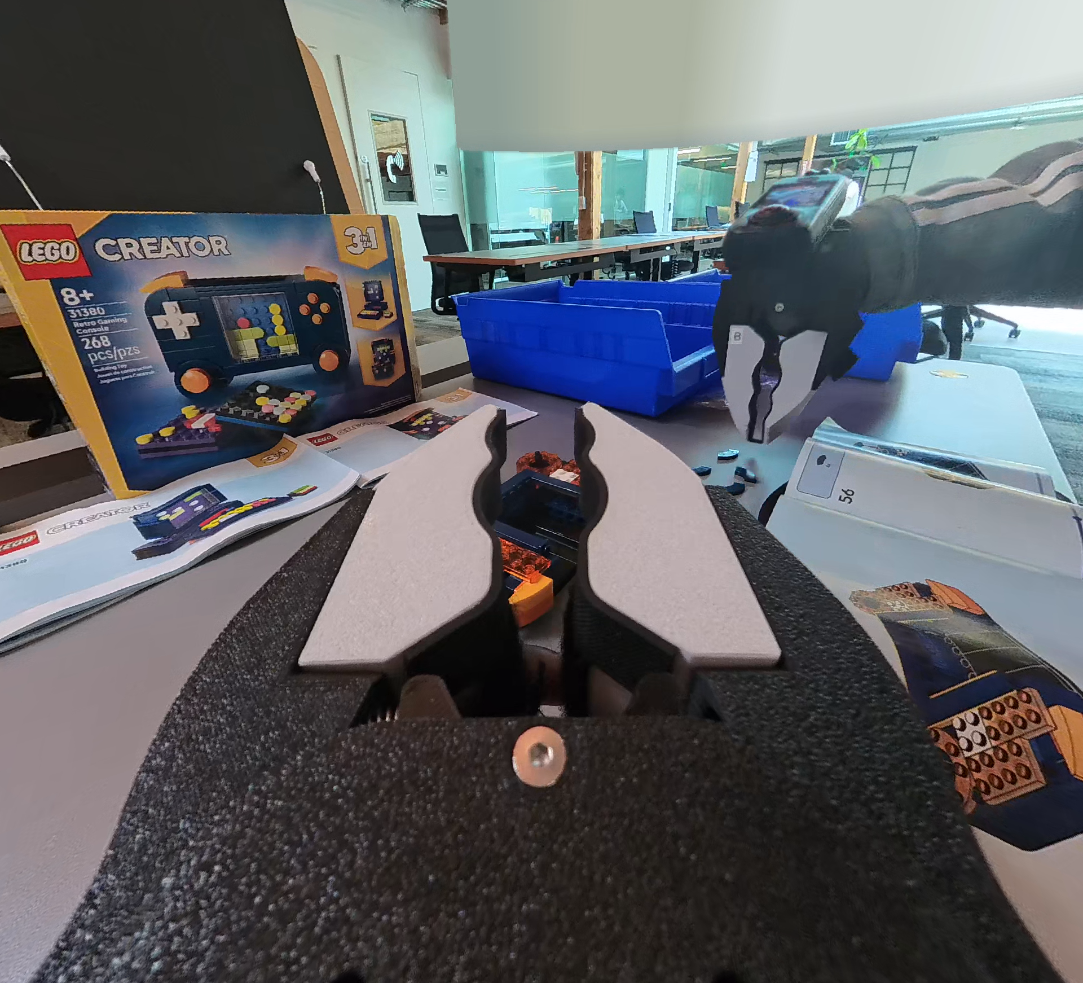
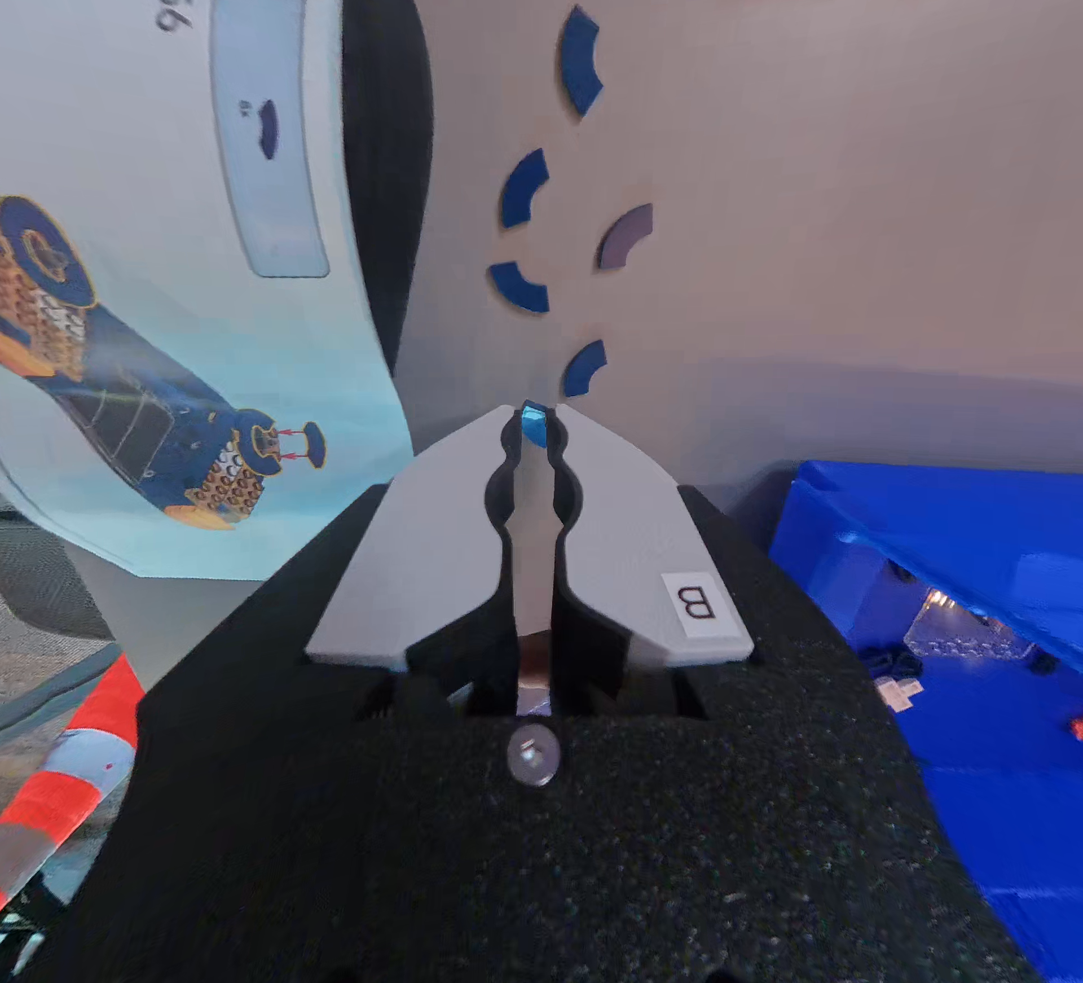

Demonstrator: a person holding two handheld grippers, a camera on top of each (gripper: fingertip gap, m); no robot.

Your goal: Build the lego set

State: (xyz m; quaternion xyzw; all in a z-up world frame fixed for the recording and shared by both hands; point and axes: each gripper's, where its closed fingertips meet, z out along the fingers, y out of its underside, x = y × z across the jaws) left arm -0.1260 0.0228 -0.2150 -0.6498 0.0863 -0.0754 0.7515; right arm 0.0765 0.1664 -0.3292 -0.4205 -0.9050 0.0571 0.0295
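Low in frame, the right gripper [image 2: 533, 418] is closed on a blue curved piece [image 2: 534, 424]; the half-built model [image 1: 536, 533] is clamped by the left gripper [image 1: 539, 427].

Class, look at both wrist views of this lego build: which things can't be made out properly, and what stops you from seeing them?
- Left wrist view: the partly built model is mostly hidden by the left gripper; its grip can't be judged.
- Left wrist view: the loose curved pieces are too small to count.
- Right wrist view: the blue piece in the right gripper shows only its tip.
- Right wrist view: the blue bin is cut off; its contents are blurred.
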